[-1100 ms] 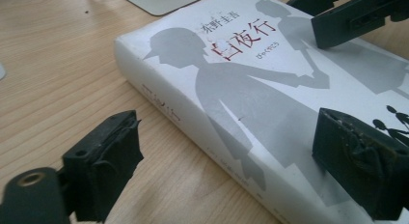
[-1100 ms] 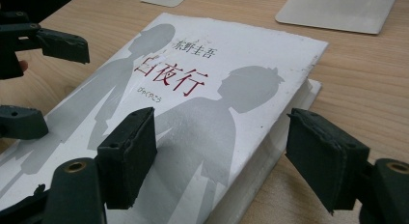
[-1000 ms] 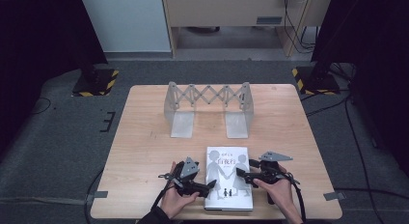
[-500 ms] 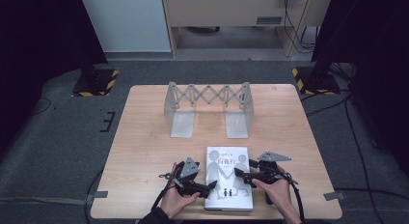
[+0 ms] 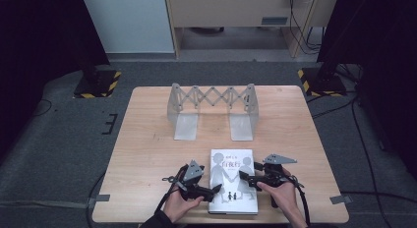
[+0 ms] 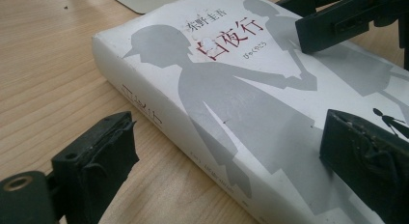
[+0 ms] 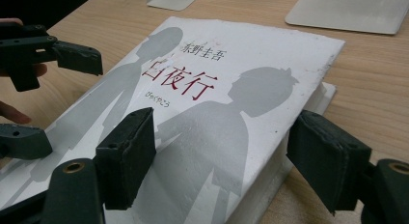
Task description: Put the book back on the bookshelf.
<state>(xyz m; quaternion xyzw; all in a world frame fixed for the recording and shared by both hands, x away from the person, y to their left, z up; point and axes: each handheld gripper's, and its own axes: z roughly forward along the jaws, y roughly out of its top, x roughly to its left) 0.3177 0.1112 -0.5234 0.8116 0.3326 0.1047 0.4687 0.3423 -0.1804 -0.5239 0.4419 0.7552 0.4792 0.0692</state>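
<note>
No visible change: book (image 5: 233, 181) flat at desk (image 5: 147, 139) front edge, both hands static.
Left gripper (image 5: 215, 190) jaws just closing slightly, apart, straddling spine; right gripper (image 5: 242, 177) apart at opposite edge, unclamped.

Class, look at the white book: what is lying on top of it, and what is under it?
Nothing lies on the white book; the left gripper and right gripper reach over its edges. It rests on the wooden table.
</note>
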